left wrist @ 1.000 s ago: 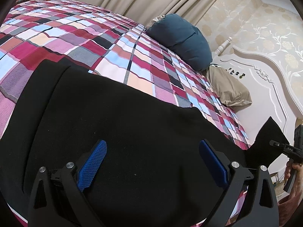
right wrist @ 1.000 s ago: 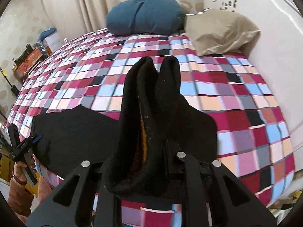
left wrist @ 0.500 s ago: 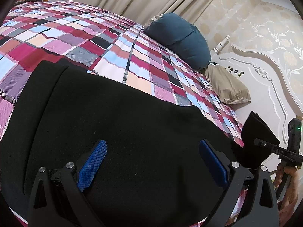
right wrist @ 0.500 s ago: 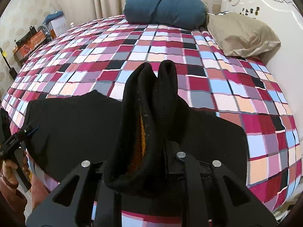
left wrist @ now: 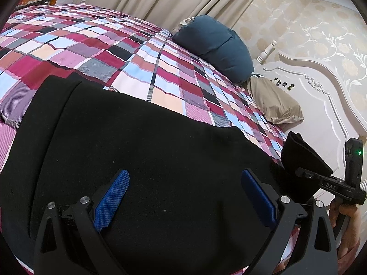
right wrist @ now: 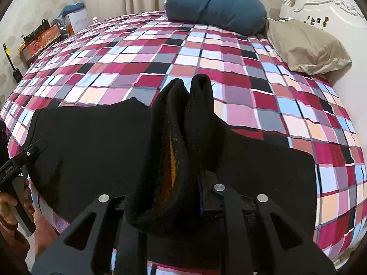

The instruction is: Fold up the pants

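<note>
Pants [left wrist: 142, 160], black and spread across the near edge of the checked bedspread [left wrist: 110, 52], fill most of both views. Farthest left, the left gripper [left wrist: 184, 197] hovers over the flat cloth with its blue pads [left wrist: 112, 199] wide apart and nothing between them. Moving right along the fabric, one end rises off the bed into a bunched fold, and that fold is clamped in the right gripper [right wrist: 197, 183], whose fingers are closed narrowly on it (an orange lining [right wrist: 170, 160] shows inside the bunch). Beyond, near the white headboard [left wrist: 321, 105], lie a blue pillow [right wrist: 215, 4] and a tan pillow [right wrist: 307, 50], both well apart from the garment.

The risk from here, as I judge it, lies in the one-sided hold. Only the right end is pinched, so carrying it over toward the left could drag the whole garment across the bedspread rather than fold it, since nothing pins the flat part down. The bunched grip is thick and uneven, so a layer may slip free mid-carry and leave a crooked crease. The cloth also lies near the bed edge, where a pull could tip it off.
</note>
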The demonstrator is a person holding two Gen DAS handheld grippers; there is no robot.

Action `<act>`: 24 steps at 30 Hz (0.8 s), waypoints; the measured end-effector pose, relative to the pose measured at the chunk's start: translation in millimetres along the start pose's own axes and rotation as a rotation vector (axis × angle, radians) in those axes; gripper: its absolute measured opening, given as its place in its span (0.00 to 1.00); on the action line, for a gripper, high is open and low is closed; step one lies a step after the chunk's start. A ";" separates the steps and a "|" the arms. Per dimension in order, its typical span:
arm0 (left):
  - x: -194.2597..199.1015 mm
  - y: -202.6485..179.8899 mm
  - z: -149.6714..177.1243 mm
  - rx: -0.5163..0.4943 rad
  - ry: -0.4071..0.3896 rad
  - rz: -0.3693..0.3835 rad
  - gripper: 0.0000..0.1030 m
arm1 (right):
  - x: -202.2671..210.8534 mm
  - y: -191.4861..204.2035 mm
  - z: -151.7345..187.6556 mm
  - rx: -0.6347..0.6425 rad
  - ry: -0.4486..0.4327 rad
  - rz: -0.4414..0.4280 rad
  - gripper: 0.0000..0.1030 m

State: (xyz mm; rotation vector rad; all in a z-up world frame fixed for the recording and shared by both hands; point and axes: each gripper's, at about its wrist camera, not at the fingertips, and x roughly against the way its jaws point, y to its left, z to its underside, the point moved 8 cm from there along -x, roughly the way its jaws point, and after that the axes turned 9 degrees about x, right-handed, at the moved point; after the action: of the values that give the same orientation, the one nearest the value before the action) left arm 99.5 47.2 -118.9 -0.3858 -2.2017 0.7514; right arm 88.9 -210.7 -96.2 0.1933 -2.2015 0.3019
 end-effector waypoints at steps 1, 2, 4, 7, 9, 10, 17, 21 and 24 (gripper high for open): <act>0.0 0.0 0.1 0.000 0.000 0.000 0.94 | -1.5 2.3 0.2 0.005 0.003 0.002 0.17; 0.0 -0.1 0.1 0.001 0.000 0.000 0.94 | -3.5 5.1 0.4 0.012 0.007 0.006 0.17; 0.0 -0.6 -0.2 0.001 0.000 0.004 0.94 | -7.1 10.4 1.8 0.023 0.015 0.008 0.17; 0.0 -1.3 -0.3 -0.001 0.000 0.004 0.94 | -11.8 16.8 4.3 0.036 0.025 0.003 0.17; -0.2 -1.8 -0.3 -0.004 0.000 0.004 0.94 | -15.0 20.2 5.1 0.046 0.031 0.006 0.17; -0.5 -2.1 -0.6 -0.005 0.001 0.004 0.94 | -15.9 21.4 5.5 0.049 0.032 0.007 0.17; -1.2 -2.2 -1.2 -0.008 0.001 0.004 0.94 | -21.9 27.1 8.6 0.059 0.044 0.010 0.17; -1.2 -1.9 -1.5 -0.010 0.001 0.004 0.94 | -24.7 28.7 10.1 0.065 0.051 0.016 0.17; -1.5 -1.1 -2.7 -0.012 0.001 0.006 0.94 | -26.3 30.3 10.7 0.075 0.053 0.024 0.17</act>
State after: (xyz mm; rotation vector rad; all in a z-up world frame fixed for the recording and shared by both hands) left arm 102.5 46.7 -117.7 -0.3990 -2.2055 0.7417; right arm 89.2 -183.9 -128.0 0.1977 -2.1435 0.3991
